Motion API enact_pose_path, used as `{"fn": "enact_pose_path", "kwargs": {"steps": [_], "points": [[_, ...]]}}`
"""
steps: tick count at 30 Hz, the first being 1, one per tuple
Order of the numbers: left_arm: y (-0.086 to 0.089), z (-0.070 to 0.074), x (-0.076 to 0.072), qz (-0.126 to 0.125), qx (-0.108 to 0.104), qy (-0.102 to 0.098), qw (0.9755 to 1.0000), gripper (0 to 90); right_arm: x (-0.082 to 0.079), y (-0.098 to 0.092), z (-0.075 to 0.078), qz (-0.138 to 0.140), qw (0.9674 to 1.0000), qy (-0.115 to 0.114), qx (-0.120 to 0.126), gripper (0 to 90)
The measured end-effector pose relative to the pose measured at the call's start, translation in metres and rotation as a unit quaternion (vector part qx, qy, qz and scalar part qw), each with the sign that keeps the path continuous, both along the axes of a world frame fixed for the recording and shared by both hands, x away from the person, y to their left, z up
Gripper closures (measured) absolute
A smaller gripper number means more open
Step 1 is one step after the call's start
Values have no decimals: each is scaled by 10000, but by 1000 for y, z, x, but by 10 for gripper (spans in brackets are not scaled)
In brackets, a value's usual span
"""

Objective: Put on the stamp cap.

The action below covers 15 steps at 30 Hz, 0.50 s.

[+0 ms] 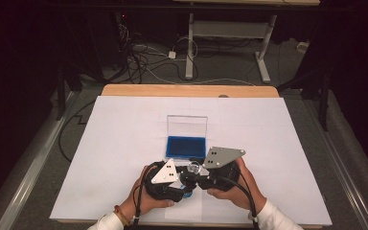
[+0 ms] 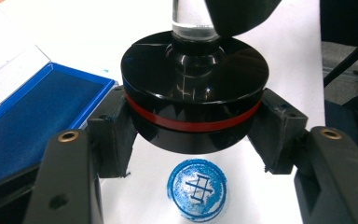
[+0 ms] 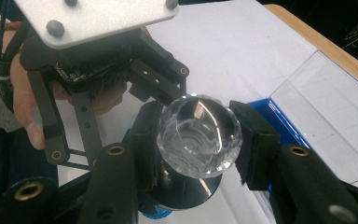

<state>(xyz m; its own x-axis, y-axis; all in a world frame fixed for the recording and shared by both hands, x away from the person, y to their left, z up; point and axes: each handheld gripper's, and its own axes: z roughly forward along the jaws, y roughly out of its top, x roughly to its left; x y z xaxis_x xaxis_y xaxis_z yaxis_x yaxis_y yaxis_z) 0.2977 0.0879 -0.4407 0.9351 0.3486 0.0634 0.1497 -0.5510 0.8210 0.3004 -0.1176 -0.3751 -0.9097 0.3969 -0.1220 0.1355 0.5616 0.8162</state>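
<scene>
Stamp [image 2: 193, 93] judged rigid, fairly heavy. Black base clamped by left tongs [image 2: 193, 135]; slick, chippable crystal knob [image 3: 199, 135] clamped by right tongs [image 3: 198, 140]. Base grip preferred.

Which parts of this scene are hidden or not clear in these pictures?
- Underside of the stamp, left gripper view: faces down, so its inked face is hidden.
- Blue stamp print, left gripper view: the lower edge of the picture cuts it off.
- Ink pad, high view: its near edge lies behind the grey plates of the tongs.
- Left tongs and right tongs, high view: the hands and plates cover the jaws.
</scene>
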Motion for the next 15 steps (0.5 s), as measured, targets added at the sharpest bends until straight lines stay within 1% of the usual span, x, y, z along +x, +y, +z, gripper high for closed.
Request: {"fn": "enact_pose_path", "kwargs": {"steps": [2,6,8,10,13,15], "points": [[-1,0,-1,22,53,-32,10000,366,1,0,-1,6,10000,49,49,572],[-1,0,-2,86,102,-115,9998,366,1,-1,-2,1,10000,61,54,572],[-1,0,-3,96,116,-122,9998,366,1,-1,-2,4,9999,69,84,572],[0,1,-3,168,121,-170,9996,366,2,-2,-3,11,9999,86,100,572],[0,0,-3,167,191,-207,9995,367,3,-2,-5,-2,9999,110,99,572],[0,0,-3,164,189,-202,9995,366,3,-2,-6,-3,9999,99,87,572]]}}
